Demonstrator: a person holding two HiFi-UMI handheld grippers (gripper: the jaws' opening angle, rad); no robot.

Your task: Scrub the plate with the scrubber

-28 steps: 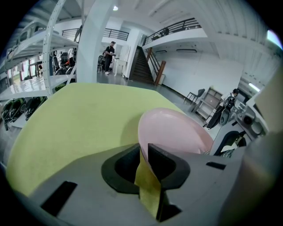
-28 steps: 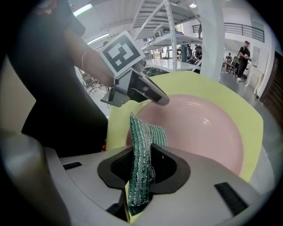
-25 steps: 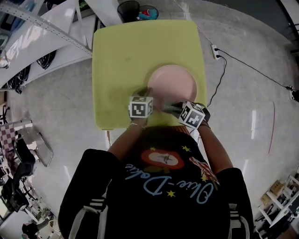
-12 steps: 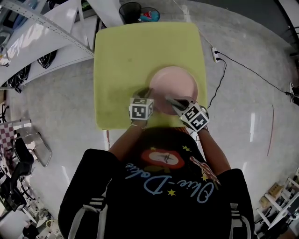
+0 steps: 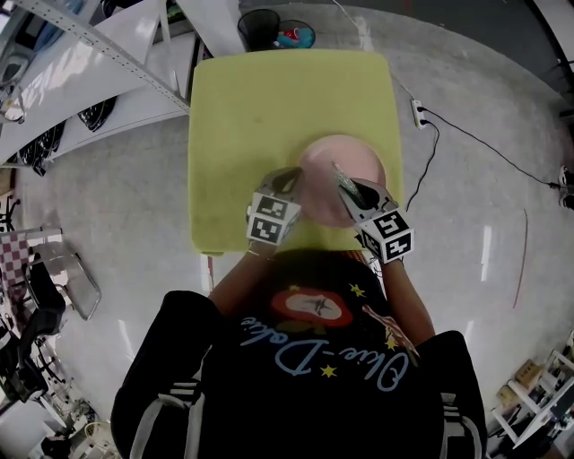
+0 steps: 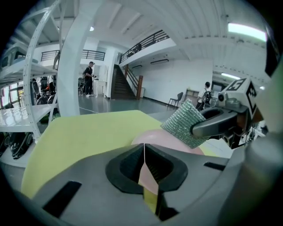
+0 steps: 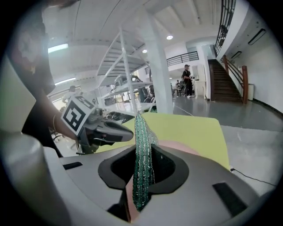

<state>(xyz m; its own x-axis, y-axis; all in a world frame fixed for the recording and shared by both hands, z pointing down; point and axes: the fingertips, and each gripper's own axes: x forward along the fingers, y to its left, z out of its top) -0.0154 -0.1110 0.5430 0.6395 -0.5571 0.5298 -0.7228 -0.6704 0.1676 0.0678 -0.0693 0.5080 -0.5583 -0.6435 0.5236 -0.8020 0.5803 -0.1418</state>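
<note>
A pink plate (image 5: pixel 352 161) sits at the near right of the yellow table (image 5: pixel 260 108). My left gripper (image 5: pixel 299 185) is at its left rim. Its jaws have just closed, and in the left gripper view (image 6: pixel 145 160) they stand shut on the thin rim of the plate (image 6: pixel 155 137). My right gripper (image 5: pixel 348 190) is shut on the green mesh scrubber (image 7: pixel 142 159), which stands edge-on between its jaws. The scrubber (image 6: pixel 186 123) hangs above the plate's near part, close to the left gripper's fingers (image 7: pixel 116 132).
Two dark bins (image 5: pixel 260 25) stand beyond the table's far edge. White shelving (image 5: pixel 90 63) runs along the left. A power strip with a black cable (image 5: pixel 418 111) lies on the floor at the right. People stand far off in the hall.
Both grippers have risen. The left one has closed on the plate's left rim. The right one has swung from pointing left at the near edge to pointing over the plate with the scrubber.
</note>
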